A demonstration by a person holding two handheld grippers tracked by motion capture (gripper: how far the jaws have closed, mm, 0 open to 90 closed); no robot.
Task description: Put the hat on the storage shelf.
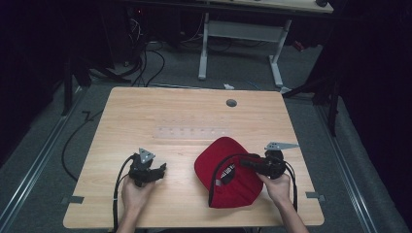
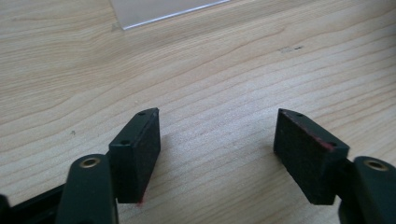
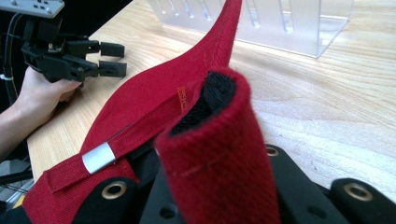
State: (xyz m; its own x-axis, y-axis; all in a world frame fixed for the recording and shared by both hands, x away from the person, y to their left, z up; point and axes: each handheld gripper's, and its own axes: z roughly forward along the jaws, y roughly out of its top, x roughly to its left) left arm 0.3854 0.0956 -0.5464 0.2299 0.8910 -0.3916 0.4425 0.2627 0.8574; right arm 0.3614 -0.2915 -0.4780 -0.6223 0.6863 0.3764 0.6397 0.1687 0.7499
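Observation:
A red cap (image 1: 228, 174) lies upside down on the wooden table (image 1: 160, 107), right of centre. My right gripper (image 1: 245, 162) is shut on the cap's back rim from the right. In the right gripper view the red cap fabric (image 3: 210, 154) is folded over the jaws, and its strap with a metal buckle (image 3: 98, 157) runs off to the left. My left gripper (image 1: 163, 169) rests open on the table left of the cap, apart from it. Bare wood shows between the jaws of the left gripper (image 2: 217, 135).
A clear acrylic rack (image 1: 192, 132) lies flat on the table just beyond the cap, and the same rack (image 3: 289, 23) stands close behind the cap in the right gripper view. A round cable hole (image 1: 231, 103) sits near the far edge. Another desk's white legs (image 1: 277, 63) stand beyond.

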